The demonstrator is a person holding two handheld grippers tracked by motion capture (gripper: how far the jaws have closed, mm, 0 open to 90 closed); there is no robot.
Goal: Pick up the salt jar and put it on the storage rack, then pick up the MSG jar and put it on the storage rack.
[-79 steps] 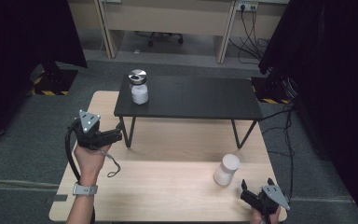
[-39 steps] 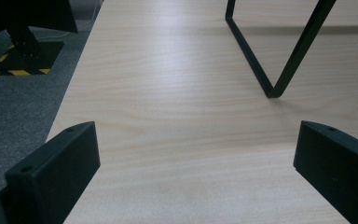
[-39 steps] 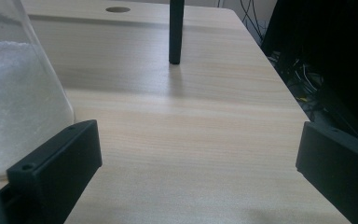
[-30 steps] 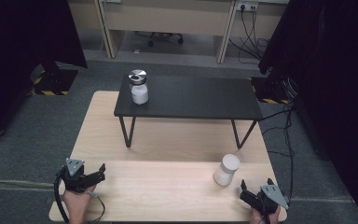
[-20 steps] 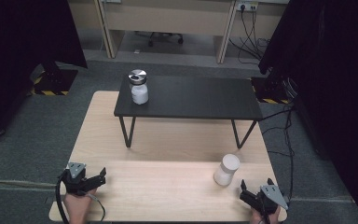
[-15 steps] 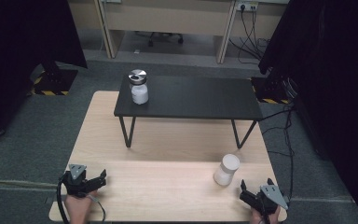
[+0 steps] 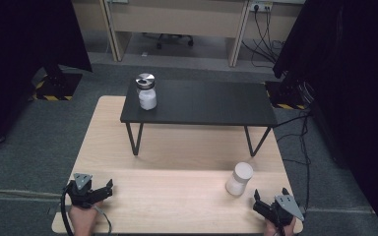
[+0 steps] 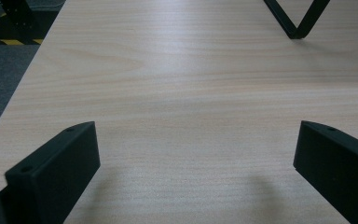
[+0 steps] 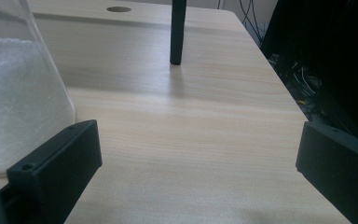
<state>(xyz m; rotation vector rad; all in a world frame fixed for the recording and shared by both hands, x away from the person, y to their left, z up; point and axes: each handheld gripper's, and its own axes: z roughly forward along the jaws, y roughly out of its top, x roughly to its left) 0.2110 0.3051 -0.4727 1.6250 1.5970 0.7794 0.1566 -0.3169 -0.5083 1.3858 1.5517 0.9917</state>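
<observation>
Two jars stand in sight: one with a metal lid [image 7: 146,91] on the small black table [image 7: 211,103], and one with a white lid [image 7: 239,179] on the wooden worktop [image 7: 177,191]. There are two grippers, the left gripper [image 7: 104,189] and the right gripper [image 7: 266,197], each with two black jaws. One black table stands on one worktop.

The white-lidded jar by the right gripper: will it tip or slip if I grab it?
The jar stands upright and nearly full of white grains, so probably heavy and steady. Its smooth, tapering clear wall may slip; grip low.
</observation>
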